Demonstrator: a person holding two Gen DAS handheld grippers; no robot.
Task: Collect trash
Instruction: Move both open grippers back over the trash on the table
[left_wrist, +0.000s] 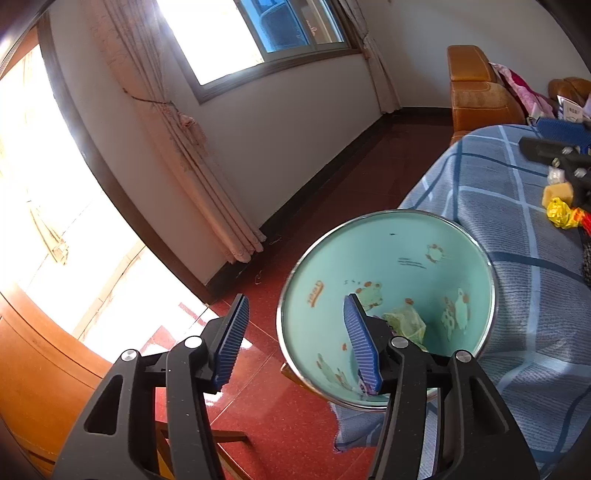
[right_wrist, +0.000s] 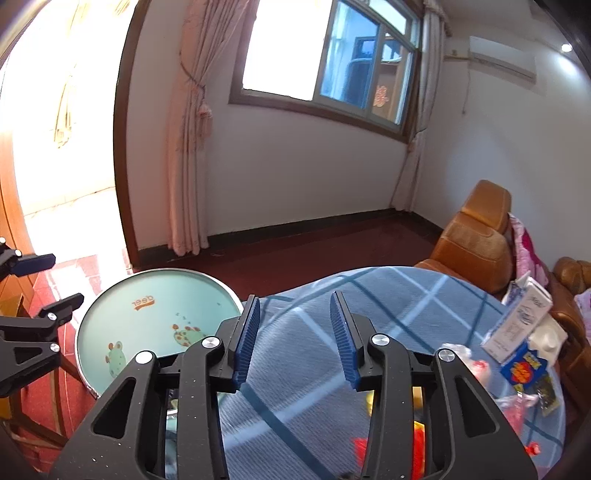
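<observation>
A teal bin (left_wrist: 406, 258) with a metal rim and cartoon prints stands on the floor at the edge of the table. A crumpled greenish wrapper (left_wrist: 404, 321) lies at its bottom. My left gripper (left_wrist: 296, 297) is open and straddles the bin's near rim, one finger outside and one over the opening, pads apart from the rim. My right gripper (right_wrist: 294, 299) is open over the blue plaid tablecloth (right_wrist: 314, 369), with nothing between its fingers. The bin (right_wrist: 155, 314) is to its left. On the cloth lie a yellow wrapper (left_wrist: 559, 212), a white carton (right_wrist: 524, 321), a blue snack packet (right_wrist: 524, 369) and red wrappers (right_wrist: 417, 443).
An orange-brown armchair (right_wrist: 476, 236) with pink cloth on it stands behind the table. Red tiled floor (left_wrist: 295, 229) runs to a white wall with a window and tied curtains (right_wrist: 188, 147). A wooden frame (left_wrist: 221, 439) stands on the floor beside the bin.
</observation>
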